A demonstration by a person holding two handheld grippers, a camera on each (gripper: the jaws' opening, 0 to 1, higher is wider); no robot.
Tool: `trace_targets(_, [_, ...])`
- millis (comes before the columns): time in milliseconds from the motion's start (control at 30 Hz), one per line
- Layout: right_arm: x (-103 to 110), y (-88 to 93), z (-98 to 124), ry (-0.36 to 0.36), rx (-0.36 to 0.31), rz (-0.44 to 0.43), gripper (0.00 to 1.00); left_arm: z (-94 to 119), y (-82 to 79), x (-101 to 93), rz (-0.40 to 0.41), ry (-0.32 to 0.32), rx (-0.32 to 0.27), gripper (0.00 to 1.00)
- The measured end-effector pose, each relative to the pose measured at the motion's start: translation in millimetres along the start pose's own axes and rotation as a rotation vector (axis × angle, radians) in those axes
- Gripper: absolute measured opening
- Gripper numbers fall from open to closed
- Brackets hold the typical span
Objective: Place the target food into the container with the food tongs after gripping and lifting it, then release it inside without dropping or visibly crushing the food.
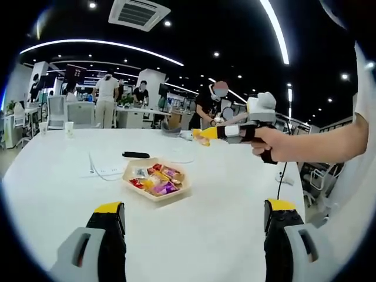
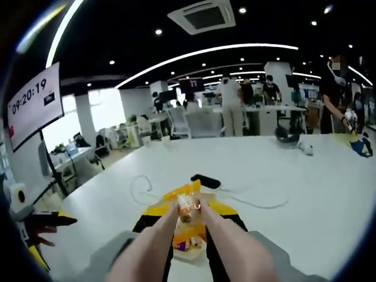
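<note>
We hold a wrapped snack (image 2: 189,207) clamped between the tips of the food tongs (image 2: 191,235), which our right gripper (image 2: 189,247) squeezes closed at lower centre of the right gripper view. The snack hangs just above the tray of wrapped snacks (image 2: 187,245), partly hidden behind the tongs. In the left gripper view the same tray (image 1: 154,195) sits at centre frame on the white surface (image 1: 53,194), while the right gripper (image 1: 202,137) shows at upper right in a hand (image 1: 276,143), the tongs themselves too small to make out there.

Our left gripper (image 1: 194,226) hangs with its jaws spread wide and empty at the bottom of its view.

We judge the lift to be done and the carry to be next: that calls for a steady, light squeeze so the wrapper neither slips nor is crushed. Which container is the target we cannot tell.

A black remote-like object (image 1: 136,155) and a white cable (image 2: 258,200) lie on the surface beyond the tray. Around us is an open office, with ceiling lights, desks and people standing at the back; a screen (image 2: 35,106) at upper left of the right gripper view reads 09:20:19.
</note>
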State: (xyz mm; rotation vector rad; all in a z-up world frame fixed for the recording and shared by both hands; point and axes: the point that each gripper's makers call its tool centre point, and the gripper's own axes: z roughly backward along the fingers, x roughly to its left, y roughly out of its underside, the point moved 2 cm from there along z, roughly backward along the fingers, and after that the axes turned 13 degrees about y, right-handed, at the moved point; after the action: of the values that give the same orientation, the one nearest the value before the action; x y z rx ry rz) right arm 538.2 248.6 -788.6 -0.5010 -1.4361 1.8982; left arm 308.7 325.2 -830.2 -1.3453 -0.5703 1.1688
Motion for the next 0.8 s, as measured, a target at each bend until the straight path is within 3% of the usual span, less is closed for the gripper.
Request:
trace_targets(33, [6, -2.7, 1, -0.035, -0.006, -0.005, 0.19, 0, -0.2, -0.1, -0.001, 0.001, -0.001, 0.99])
trace_targets(467, [30, 2.5, -9, -0.066, -0.014, -0.02, 0.2, 0, 3.3, 3.3, 0.012, 0.003, 0.007, 0.99])
trace_targets(633, [45, -5.9, -14, -0.098, -0.031, -0.031, 0.2, 3, -4.1, 7.9, 0.031, -0.001, -0.031, 0.99])
trace_targets(800, [57, -10.9, -23, -0.128, -0.048, -0.064, 0.21, 5, -4.2, 9.9, 0.029, -0.016, -0.024, 0.99])
